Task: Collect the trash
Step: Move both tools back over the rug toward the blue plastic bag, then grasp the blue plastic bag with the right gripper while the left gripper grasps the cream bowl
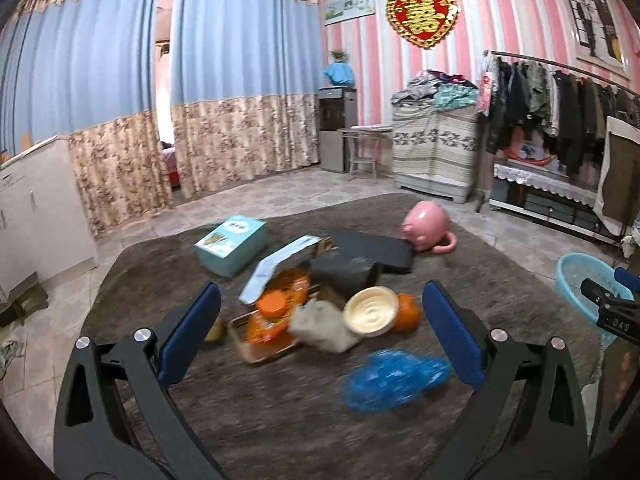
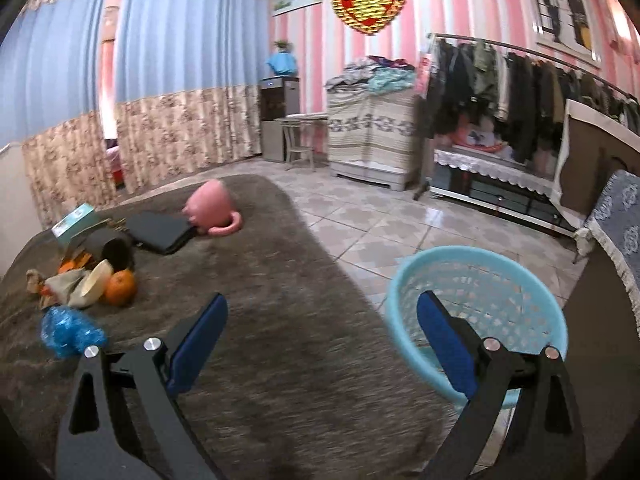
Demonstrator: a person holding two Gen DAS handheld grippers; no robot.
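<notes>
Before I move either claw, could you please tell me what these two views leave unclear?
- Basket floor: right wrist view, claw finger covers it.
- Basket right half: left wrist view, frame edge cuts it.
- Blue wrapper: blurred, material unclear.
- Teal box lettering: too small.

Right gripper [image 2: 322, 322] wide open, holding nothing, over brown rug [image 2: 248, 280]. Light blue basket [image 2: 476, 300] on floor just right of rug. On rug's left: crumpled blue wrapper [image 2: 70, 332], orange [image 2: 120, 287], pink pig [image 2: 212, 208].
</notes>
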